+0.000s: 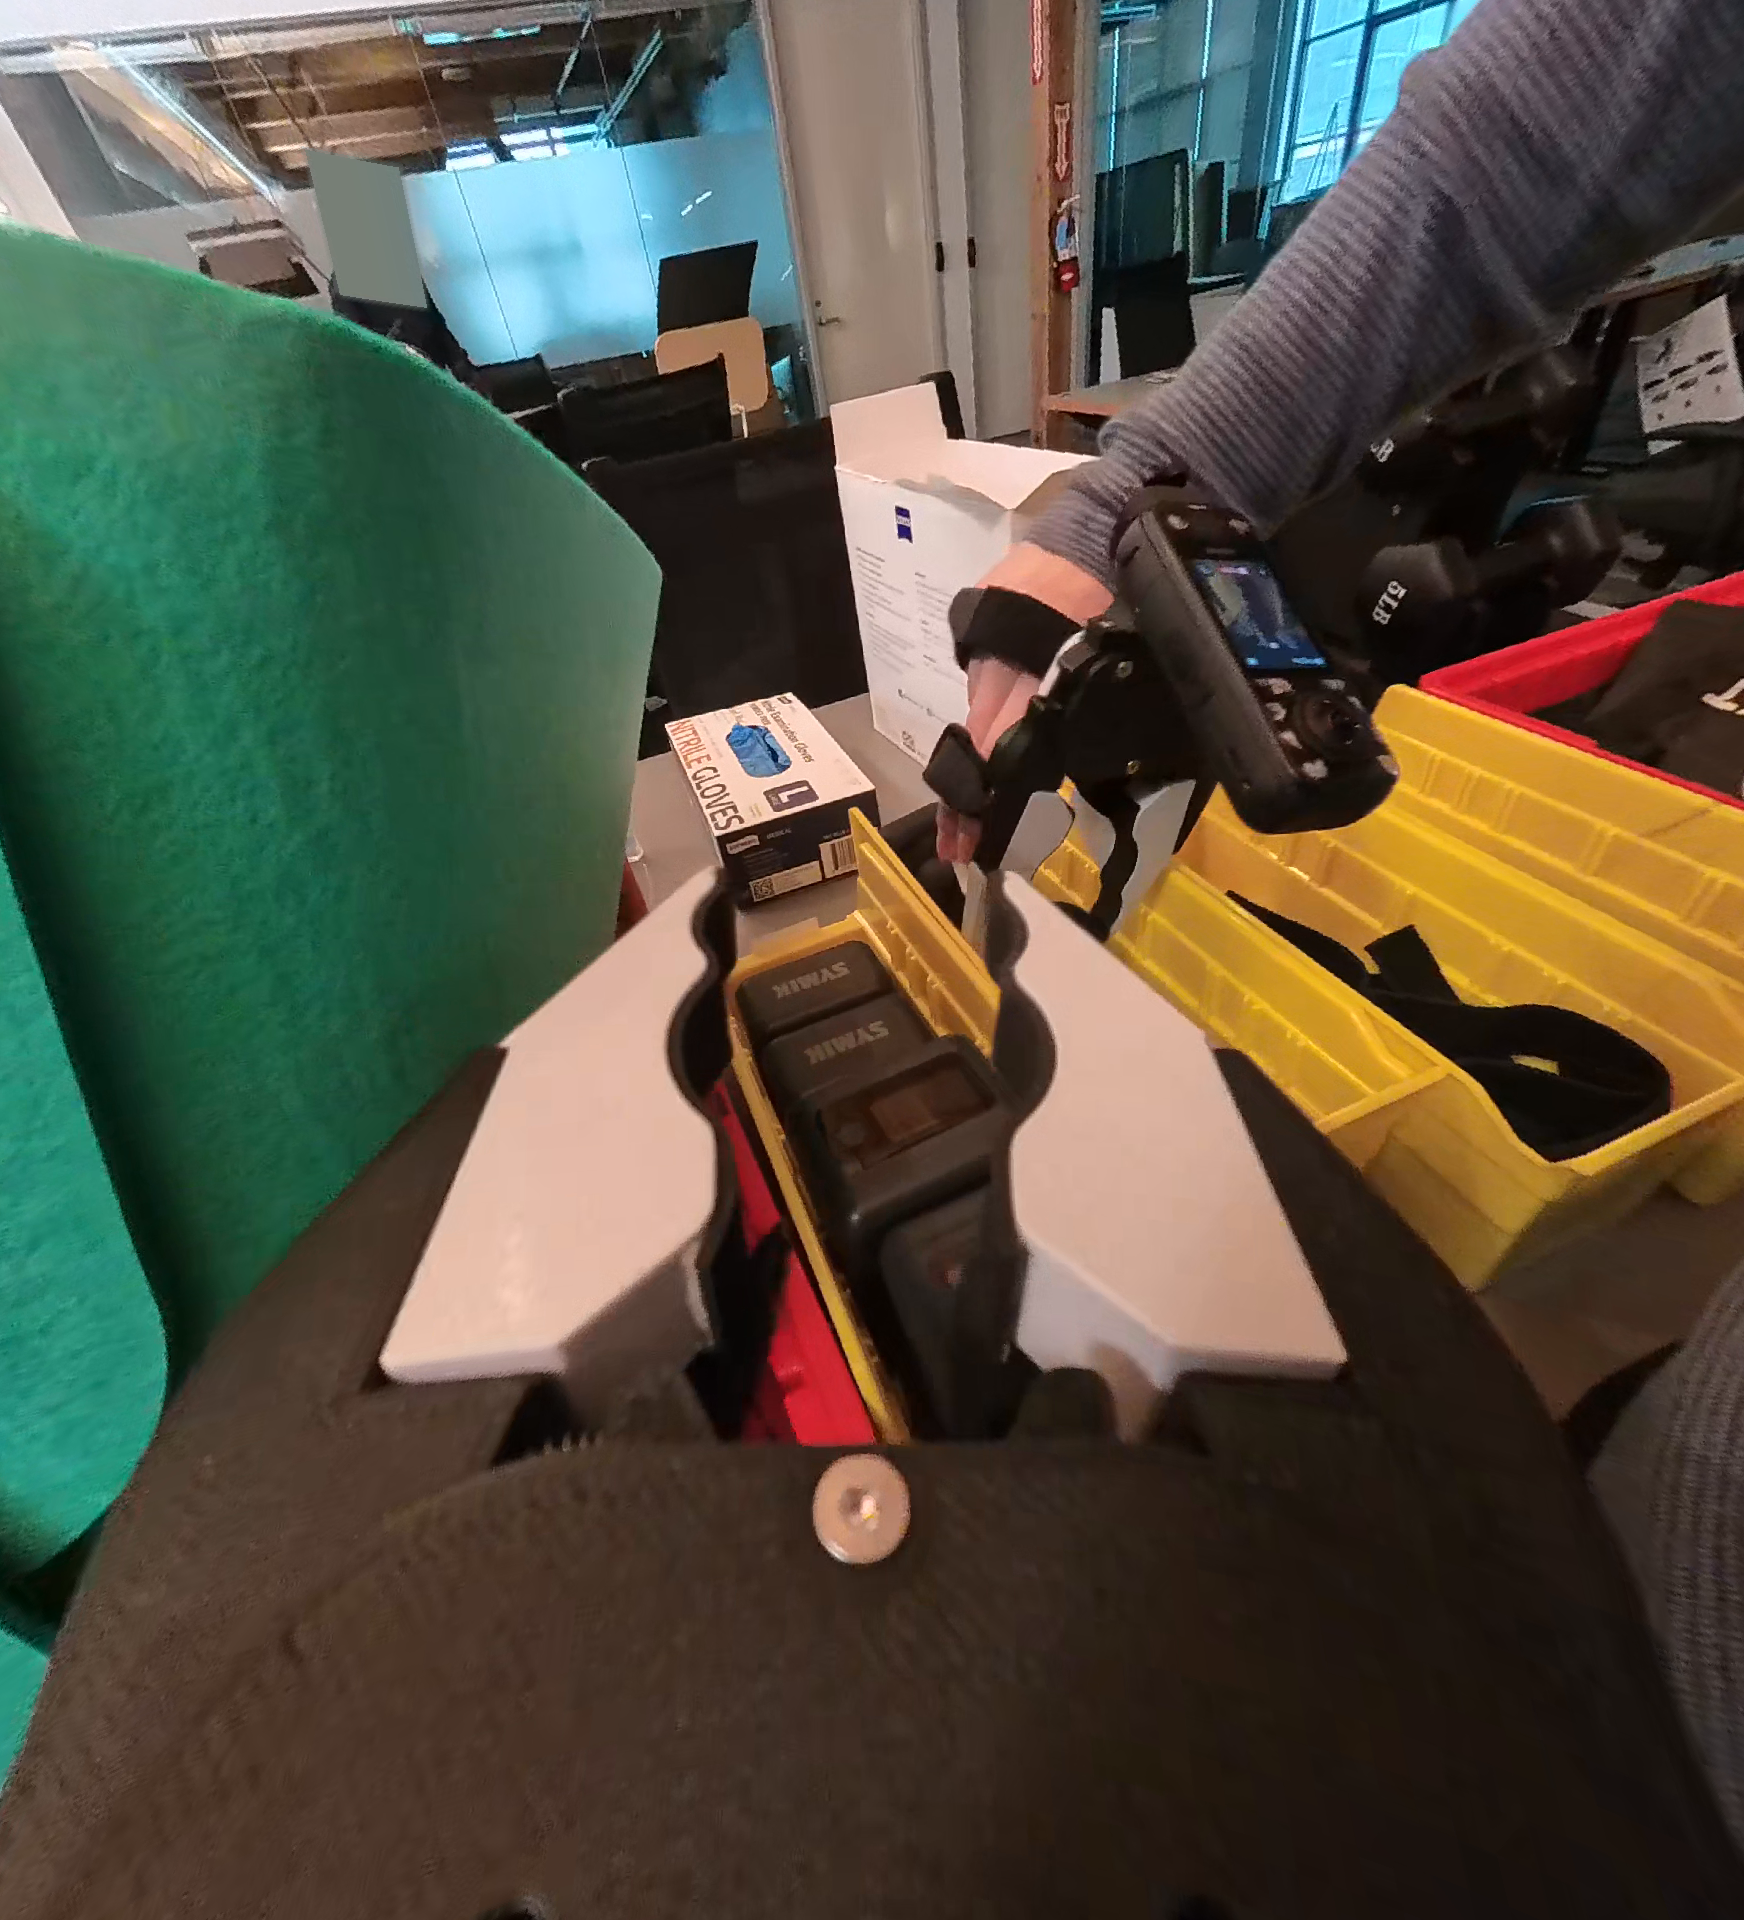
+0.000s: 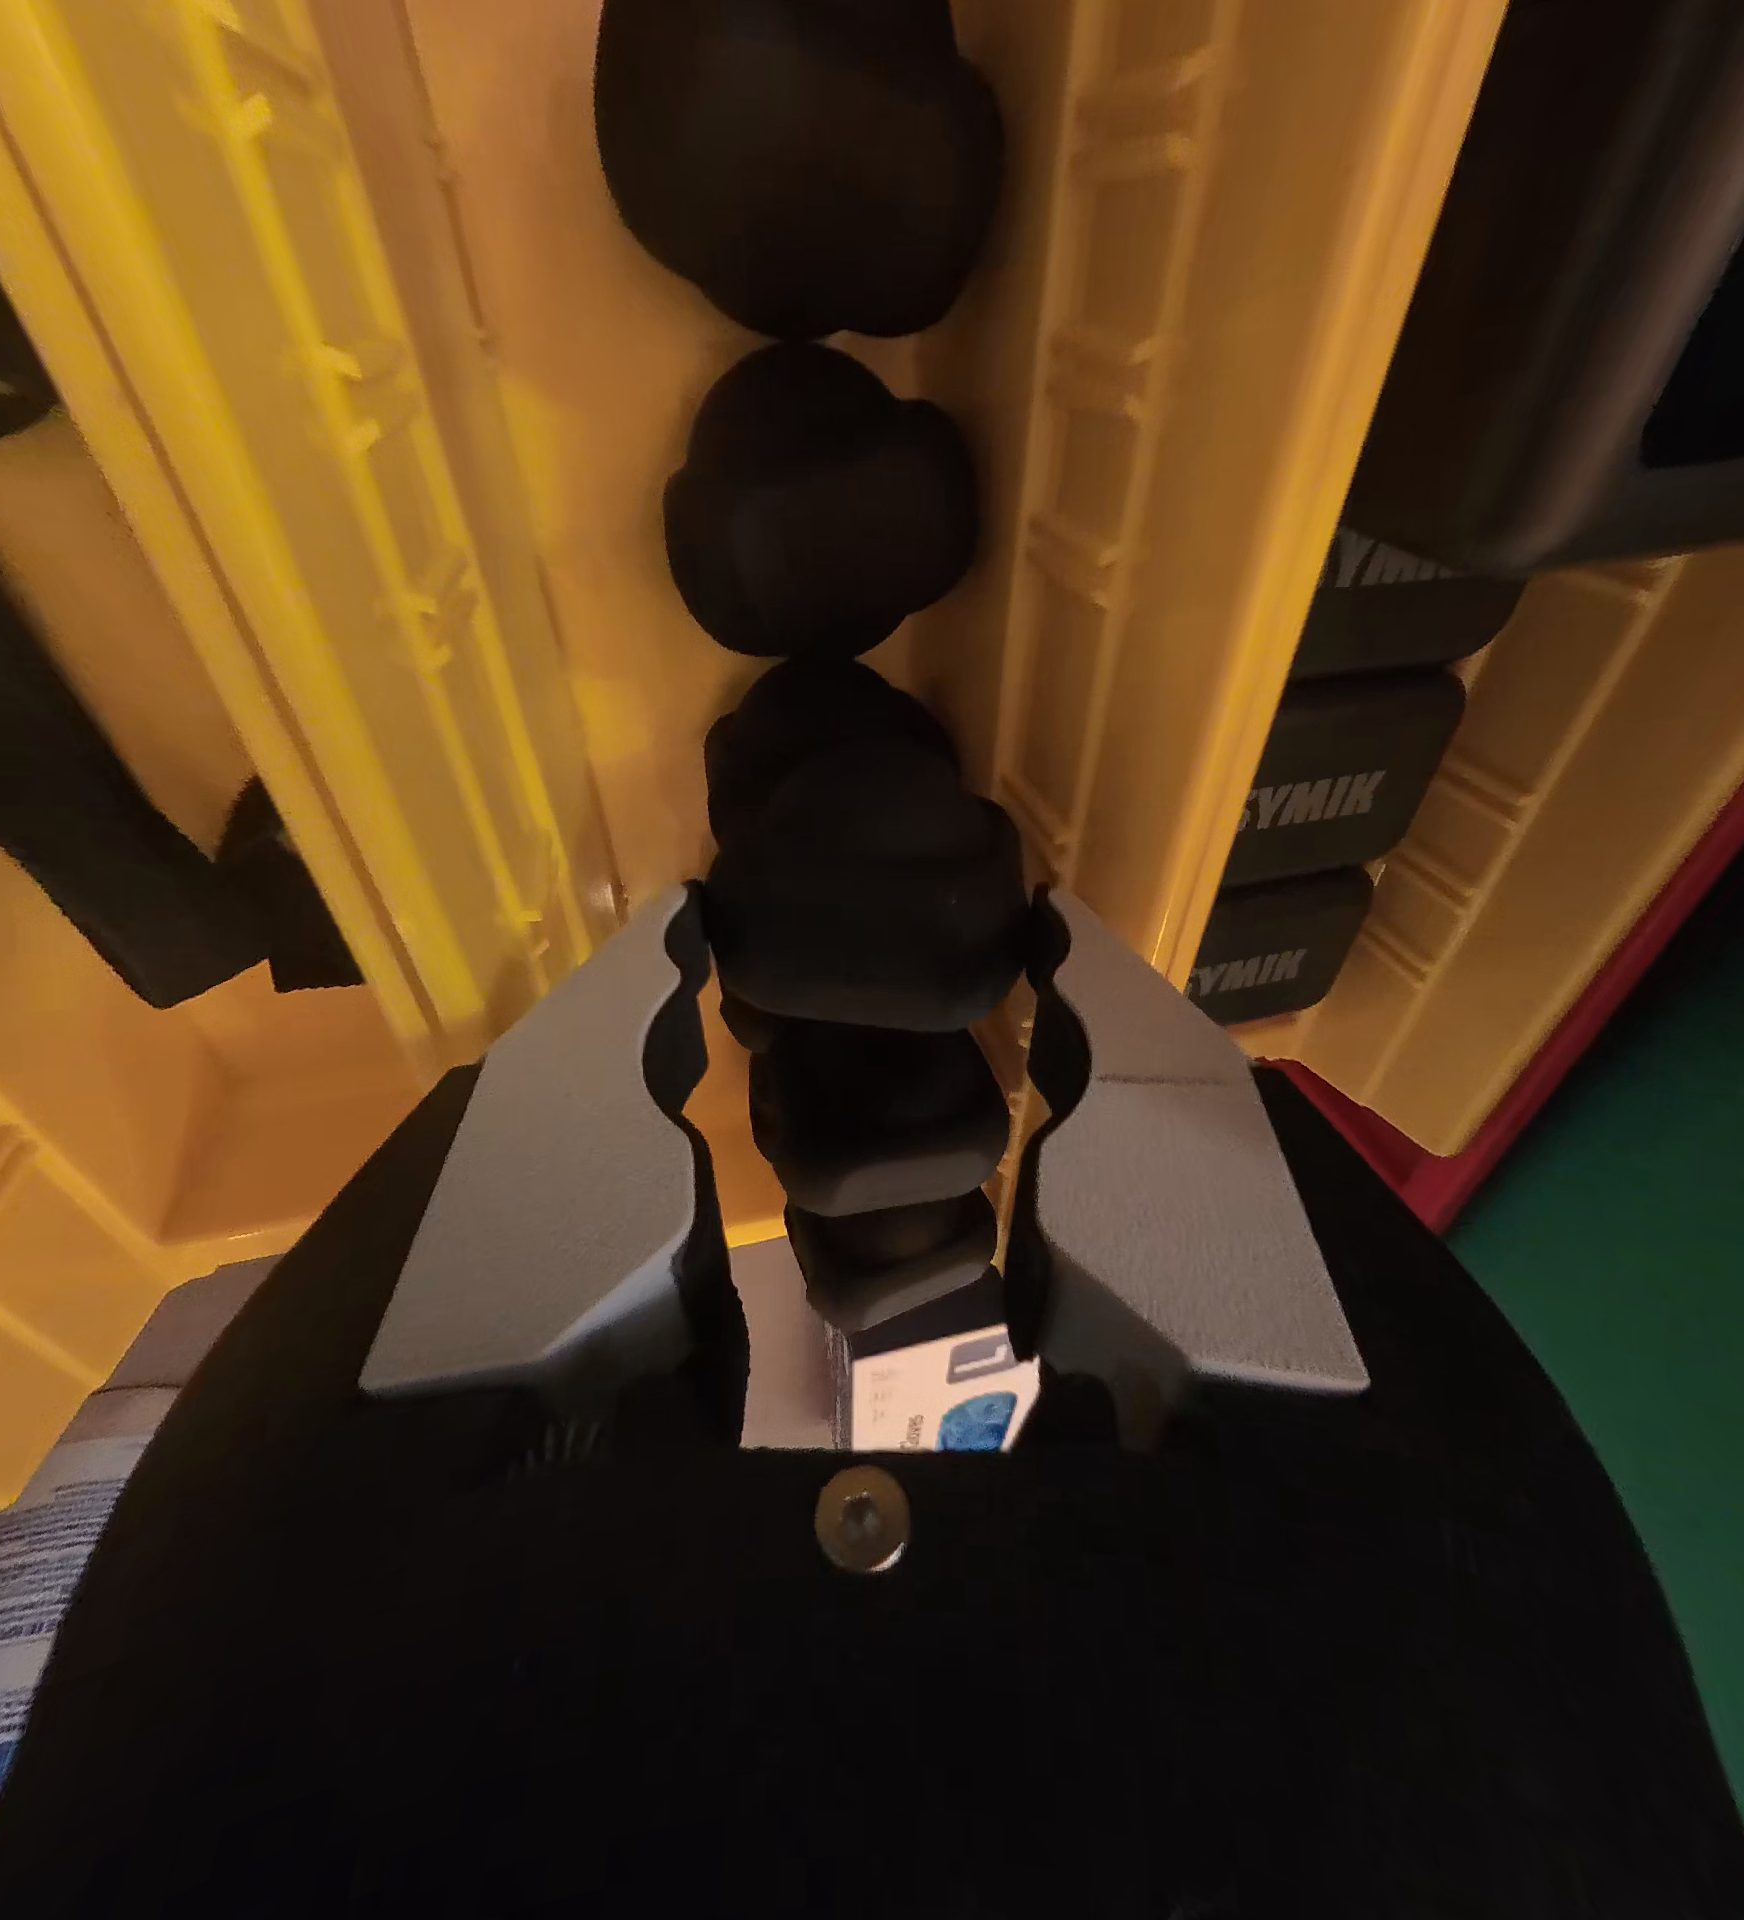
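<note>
1. Left gripper (image 1: 863, 971): fingers apart, straddling a row of dark cases (image 1: 852, 1049) in a yellow bin (image 1: 904, 935).
2. At 1 o'clock: right gripper (image 1: 1055, 888), tips down in the bin.
3. At 12 o'clock: glove box (image 1: 769, 800).
4. At 9 o'clock: green felt panel (image 1: 172, 727).

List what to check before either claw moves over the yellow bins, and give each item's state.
1. Left claw open and empty, above the black cases: ok.
2. Right claw grip on the black lumpy piece, pads against both its sides: ok.
3. Held piece free of the other lumpy pieces in its row: not ok, the one behind touches or overlaps it.
4. Held piece lifted clear of what lies under it: cannot tell.
5. Claws apart: ok, the yellow divider stands between them.
6. Glove box outside the yellow bins: ok.
</note>
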Available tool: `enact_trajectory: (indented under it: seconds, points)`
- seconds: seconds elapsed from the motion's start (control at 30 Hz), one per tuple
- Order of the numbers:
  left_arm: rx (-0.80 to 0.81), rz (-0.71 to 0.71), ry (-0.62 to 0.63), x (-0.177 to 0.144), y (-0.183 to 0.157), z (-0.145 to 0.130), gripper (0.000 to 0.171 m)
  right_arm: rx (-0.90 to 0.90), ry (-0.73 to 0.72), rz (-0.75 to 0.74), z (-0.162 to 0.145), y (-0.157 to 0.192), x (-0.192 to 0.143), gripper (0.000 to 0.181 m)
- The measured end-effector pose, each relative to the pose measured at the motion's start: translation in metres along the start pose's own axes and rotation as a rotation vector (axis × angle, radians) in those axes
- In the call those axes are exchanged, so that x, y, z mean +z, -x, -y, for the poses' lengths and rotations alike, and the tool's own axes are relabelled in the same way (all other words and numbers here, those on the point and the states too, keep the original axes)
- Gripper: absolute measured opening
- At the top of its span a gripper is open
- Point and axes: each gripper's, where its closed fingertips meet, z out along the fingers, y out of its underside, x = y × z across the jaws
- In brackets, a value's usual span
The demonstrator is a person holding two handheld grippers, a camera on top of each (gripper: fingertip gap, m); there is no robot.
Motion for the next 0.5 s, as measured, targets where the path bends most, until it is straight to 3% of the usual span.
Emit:
enact_trajectory:
  seconds: [0.5]
  points:
    - [-0.046, -0.045, 0.008, 0.0001, -0.0087, 0.0003, 0.047, 0.073, 0.016, -0.063, -0.0044, -0.0039, -0.0072, 0.065]
